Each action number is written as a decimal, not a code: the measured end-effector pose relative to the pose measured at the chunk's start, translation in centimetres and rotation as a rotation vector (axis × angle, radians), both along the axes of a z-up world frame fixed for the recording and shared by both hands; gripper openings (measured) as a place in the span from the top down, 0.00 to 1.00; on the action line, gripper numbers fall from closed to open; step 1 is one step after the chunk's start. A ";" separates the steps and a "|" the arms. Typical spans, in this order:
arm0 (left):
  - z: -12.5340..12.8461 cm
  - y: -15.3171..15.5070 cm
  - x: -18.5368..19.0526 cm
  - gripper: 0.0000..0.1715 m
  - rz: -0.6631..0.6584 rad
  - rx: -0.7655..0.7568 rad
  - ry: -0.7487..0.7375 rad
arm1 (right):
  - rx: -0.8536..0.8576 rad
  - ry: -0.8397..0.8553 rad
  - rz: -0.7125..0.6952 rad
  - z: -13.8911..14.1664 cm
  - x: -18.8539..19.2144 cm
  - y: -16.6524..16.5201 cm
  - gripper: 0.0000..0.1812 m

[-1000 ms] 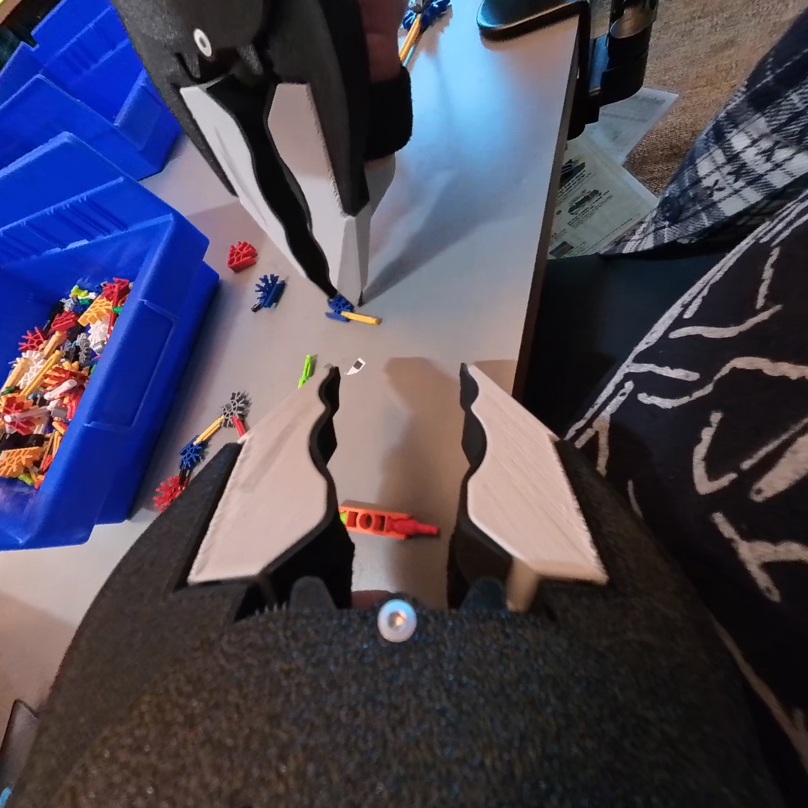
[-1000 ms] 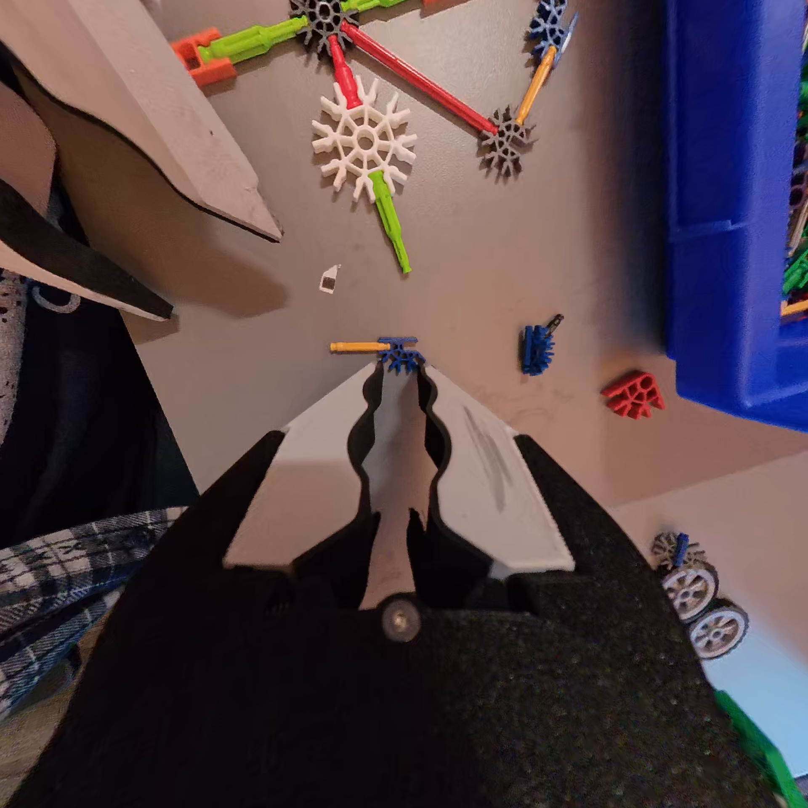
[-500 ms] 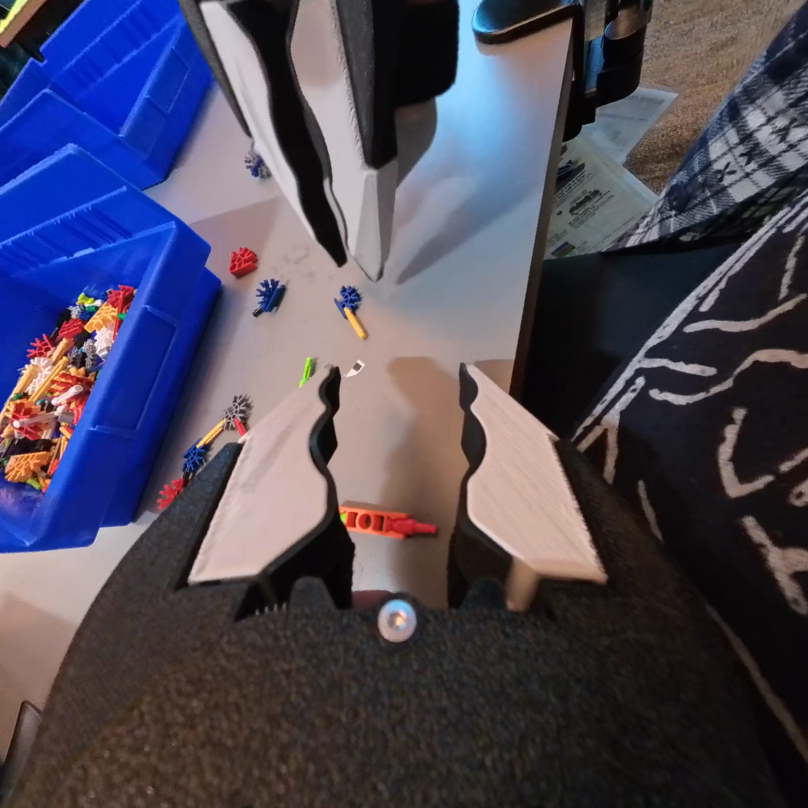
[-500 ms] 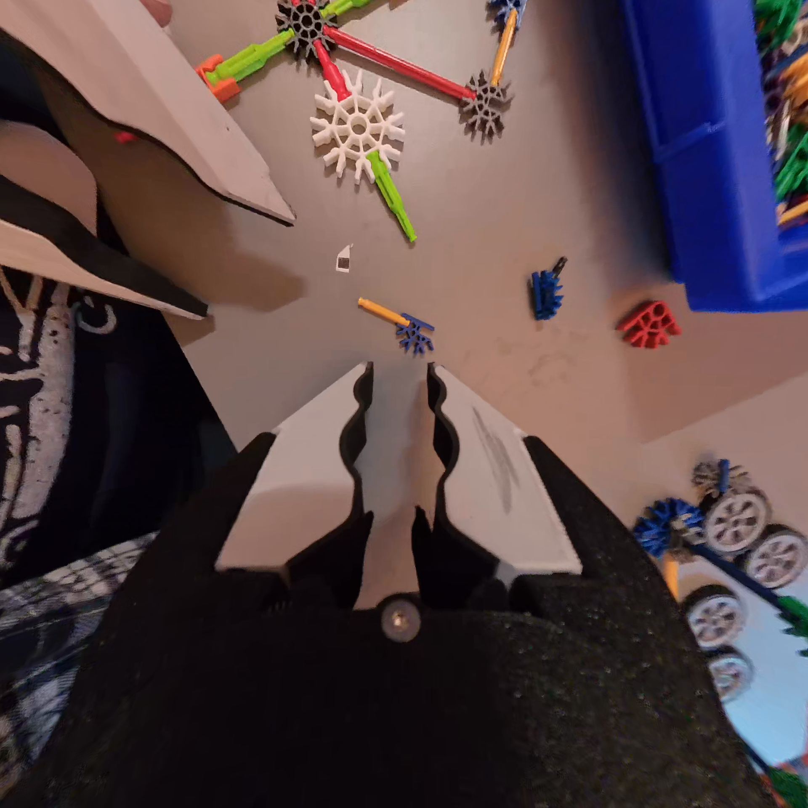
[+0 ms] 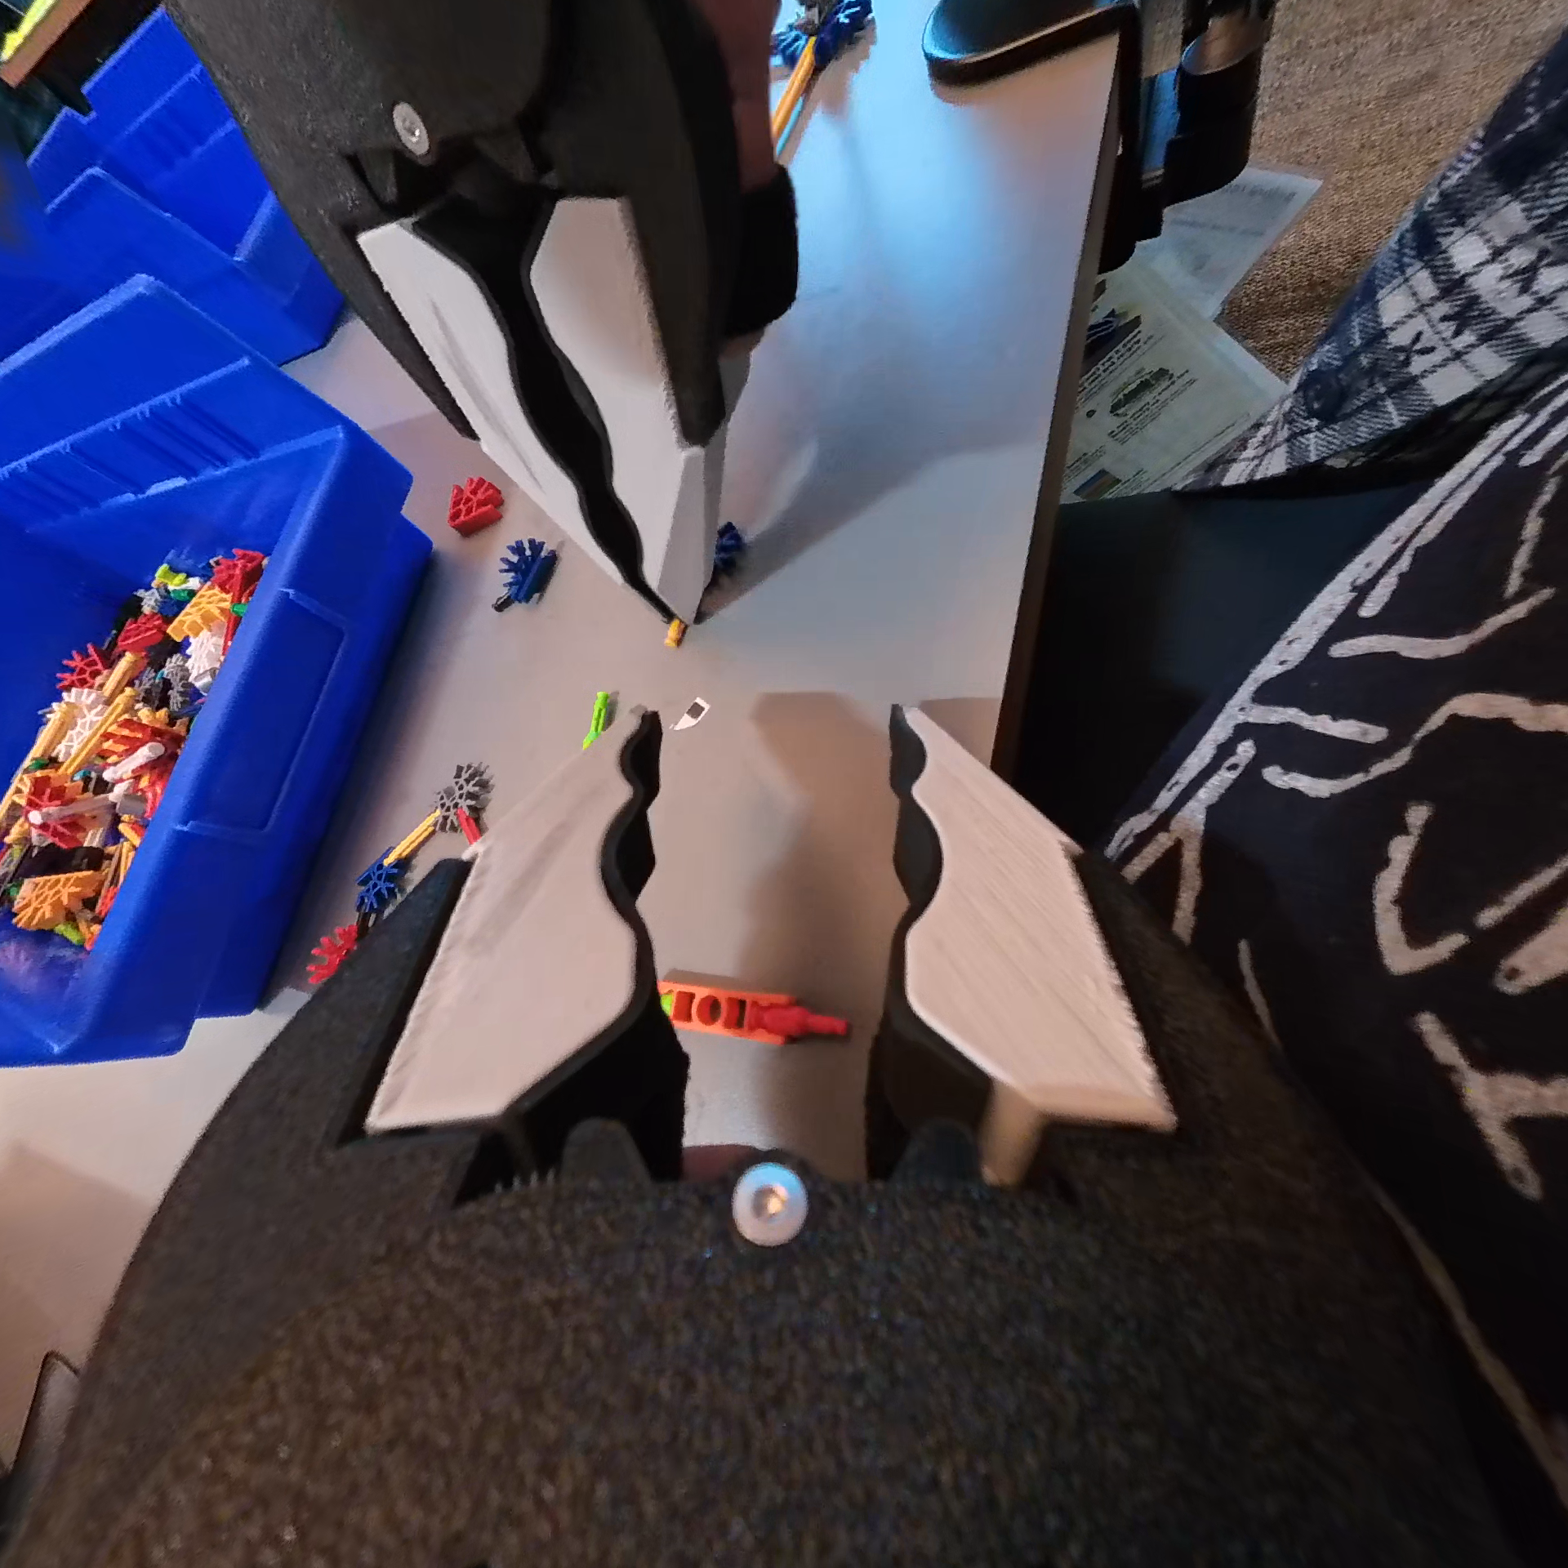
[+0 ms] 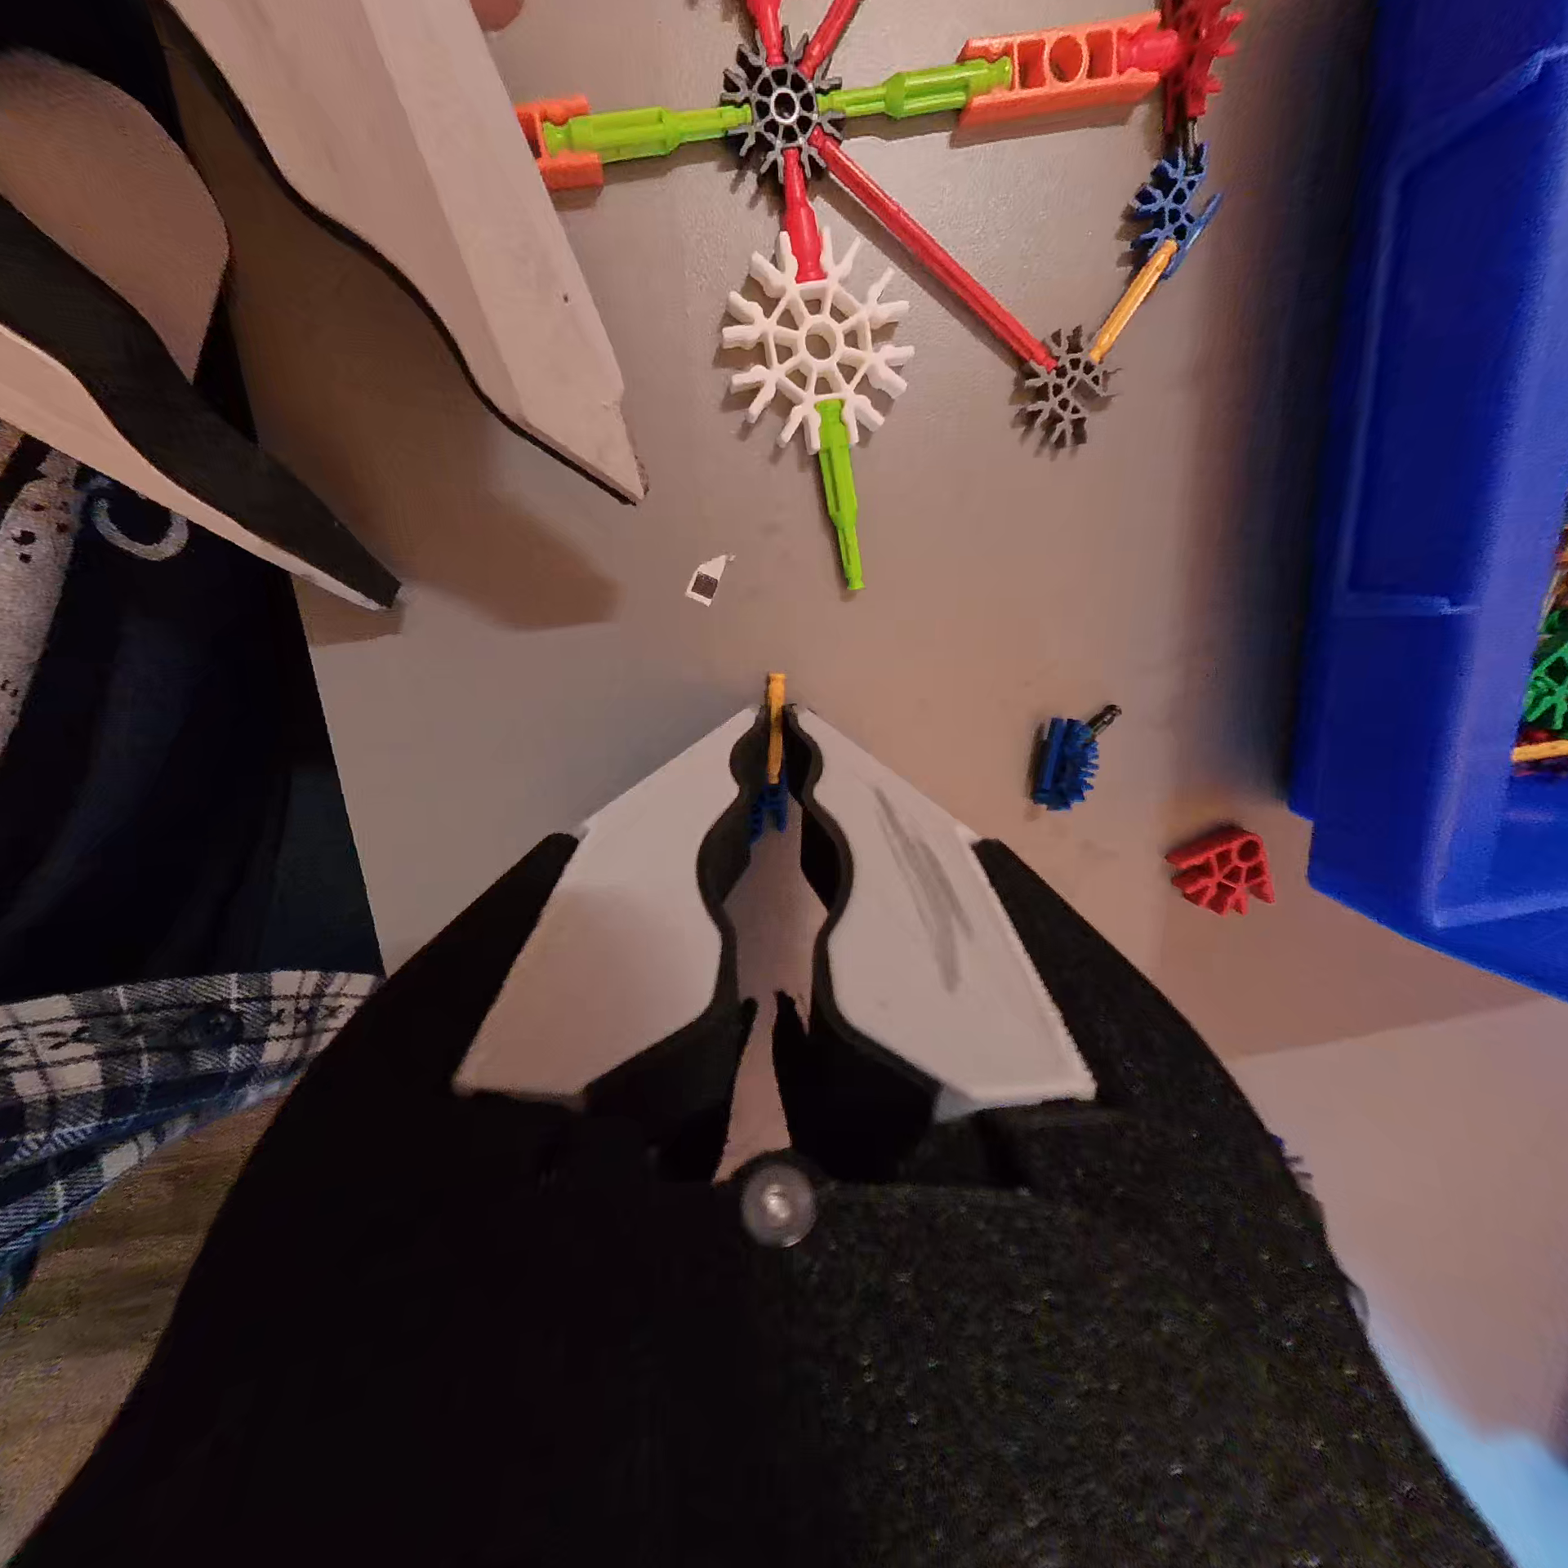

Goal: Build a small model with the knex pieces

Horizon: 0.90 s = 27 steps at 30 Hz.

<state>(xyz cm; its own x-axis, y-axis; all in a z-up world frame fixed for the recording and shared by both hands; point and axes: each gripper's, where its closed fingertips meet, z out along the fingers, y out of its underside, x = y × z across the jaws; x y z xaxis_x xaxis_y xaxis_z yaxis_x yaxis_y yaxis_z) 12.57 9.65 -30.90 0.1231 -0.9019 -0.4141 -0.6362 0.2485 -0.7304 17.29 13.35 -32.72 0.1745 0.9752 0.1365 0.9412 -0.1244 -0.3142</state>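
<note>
On the grey table (image 6: pixel 526 764), close to its near edge, the right gripper (image 6: pixel 774 721) has its tips down and pinched on a short yellow rod (image 6: pixel 775 730) with a small blue connector (image 6: pixel 768 813) on its rear end; rod tip pokes out past the tips, connector sits between the fingers further back. Whether the piece is off the surface yet: cannot tell. In the left wrist view the same gripper (image 5: pixel 679 607) stands steeply on the table, yellow end just showing under it.

Left gripper (image 5: pixel 772 730) is wide open, holding nothing, hovering low over an orange clip piece (image 5: pixel 721 1014) that belongs to the flat assembly: black hub (image 6: pixel 781 106), green and red rods, white snowflake connector (image 6: pixel 816 344), grey connector (image 6: pixel 1062 386).

Loose nearby: another blue connector (image 6: pixel 1065 764), red wedge connector (image 6: pixel 1222 870), tiny paper scrap (image 6: pixel 707 581). Blue bin (image 5: pixel 212 764) of mixed pieces sits well to the side.

Progress: grasp made on the rod-and-connector piece, nothing joined to the assembly with it.
</note>
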 end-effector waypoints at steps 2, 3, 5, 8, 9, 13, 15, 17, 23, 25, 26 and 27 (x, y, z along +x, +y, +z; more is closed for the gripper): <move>0.0 -0.1 0.1 0.69 -0.002 -0.001 0.000 | -0.029 0.020 -0.040 0.0 0.0 0.1 0.99; 0.0 -0.2 0.1 0.69 -0.004 0.000 0.000 | -0.035 0.030 -0.066 0.1 0.1 0.3 0.99; 0.0 -0.3 0.2 0.69 -0.007 0.002 -0.001 | -0.038 0.045 -0.128 0.1 0.2 1.0 0.99; 0.1 -0.5 0.3 0.69 -0.012 0.003 -0.002 | -0.054 0.121 -0.217 0.6 -0.9 2.1 0.99; 0.1 -0.5 0.3 0.69 -0.013 0.003 -0.002 | -0.059 0.153 -0.240 0.8 -1.5 2.5 0.99; 0.1 -0.7 0.5 0.68 -0.017 0.006 -0.004 | -0.040 0.210 -0.305 1.1 -3.3 4.3 0.99; 0.1 -0.8 0.6 0.68 -0.019 0.009 -0.005 | -0.052 0.222 -0.326 1.0 -3.9 4.9 0.99; 0.2 -0.9 0.6 0.68 -0.020 0.010 -0.007 | -0.048 0.218 -0.343 0.7 -4.2 5.5 0.99; 0.2 -1.2 0.9 0.68 -0.024 0.005 -0.012 | -0.041 0.199 -0.375 0.6 -4.4 6.5 0.99; 0.3 -1.3 0.9 0.68 -0.025 0.001 -0.014 | -0.043 0.186 -0.375 0.4 -4.3 6.5 0.99; 0.2 -1.3 1.0 0.68 -0.025 0.000 -0.015 | -0.048 0.181 -0.374 0.3 -4.3 6.5 0.99; 0.3 -1.3 1.0 0.68 -0.026 0.000 -0.015 | -0.048 0.179 -0.375 0.3 -4.3 6.5 0.99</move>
